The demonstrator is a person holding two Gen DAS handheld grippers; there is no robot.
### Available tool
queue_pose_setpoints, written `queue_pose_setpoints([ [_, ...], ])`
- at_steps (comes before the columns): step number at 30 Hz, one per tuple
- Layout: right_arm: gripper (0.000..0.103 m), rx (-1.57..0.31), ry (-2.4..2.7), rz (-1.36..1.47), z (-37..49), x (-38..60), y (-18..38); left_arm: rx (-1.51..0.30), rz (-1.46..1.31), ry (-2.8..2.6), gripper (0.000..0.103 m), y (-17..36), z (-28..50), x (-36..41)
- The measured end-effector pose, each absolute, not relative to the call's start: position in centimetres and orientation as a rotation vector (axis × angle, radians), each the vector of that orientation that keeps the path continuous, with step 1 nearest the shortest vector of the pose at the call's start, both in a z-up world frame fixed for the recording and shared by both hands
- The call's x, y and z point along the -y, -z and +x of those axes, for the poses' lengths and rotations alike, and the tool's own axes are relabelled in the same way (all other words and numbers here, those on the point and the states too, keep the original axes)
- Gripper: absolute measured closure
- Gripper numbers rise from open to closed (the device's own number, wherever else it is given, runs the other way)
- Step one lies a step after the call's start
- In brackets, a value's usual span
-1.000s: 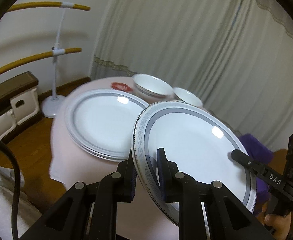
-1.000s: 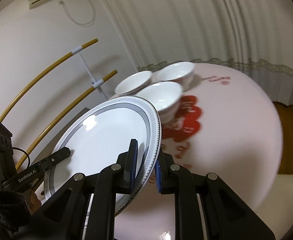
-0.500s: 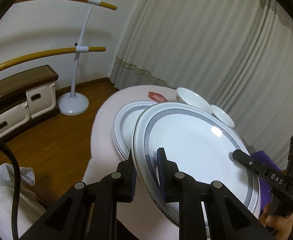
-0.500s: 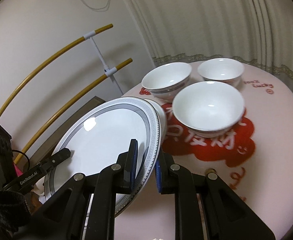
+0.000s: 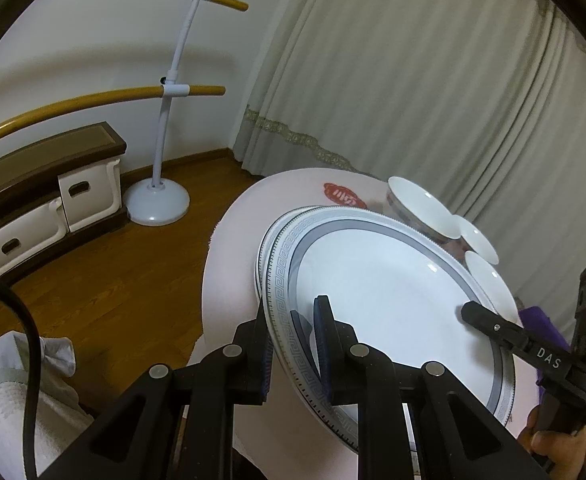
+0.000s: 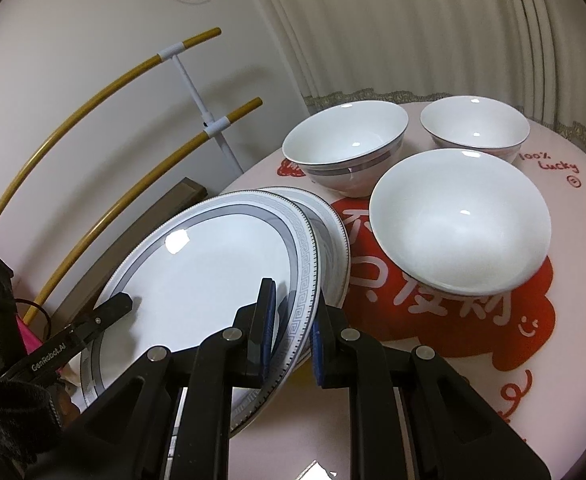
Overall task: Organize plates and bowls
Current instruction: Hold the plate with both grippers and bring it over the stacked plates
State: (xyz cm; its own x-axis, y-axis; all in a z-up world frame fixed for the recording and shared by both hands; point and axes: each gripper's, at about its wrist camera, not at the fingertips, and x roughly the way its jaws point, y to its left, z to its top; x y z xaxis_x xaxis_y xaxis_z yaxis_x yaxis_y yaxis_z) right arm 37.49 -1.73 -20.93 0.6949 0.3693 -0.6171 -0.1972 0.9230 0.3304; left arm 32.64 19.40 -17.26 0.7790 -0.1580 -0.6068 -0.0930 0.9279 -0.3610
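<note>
Your left gripper point(image 5: 291, 344) is clamped on the near rim of the grey-banded plate point(image 5: 389, 304), and your right gripper point(image 6: 291, 320) bites the opposite rim, so you're carrying it between both, tilted, just above the plate stack point(image 6: 333, 232) on the counter point(image 6: 573, 320). The stack's edge peeks out beneath it. Beyond, three white bowls point(image 6: 461, 220) sit close together on the red print of the pink cloth, near the curtain point(image 5: 433, 80).
</note>
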Motion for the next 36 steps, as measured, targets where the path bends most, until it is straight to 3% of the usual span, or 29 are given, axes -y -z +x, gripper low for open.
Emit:
queue_pose_setpoints([
  [36, 0.081, -0.755, -0.179, 0.169, 38.2, 0.6, 21.1, -0.698, -0.394, 0.045, 0.087, 17.2, 33.6, -19.3],
])
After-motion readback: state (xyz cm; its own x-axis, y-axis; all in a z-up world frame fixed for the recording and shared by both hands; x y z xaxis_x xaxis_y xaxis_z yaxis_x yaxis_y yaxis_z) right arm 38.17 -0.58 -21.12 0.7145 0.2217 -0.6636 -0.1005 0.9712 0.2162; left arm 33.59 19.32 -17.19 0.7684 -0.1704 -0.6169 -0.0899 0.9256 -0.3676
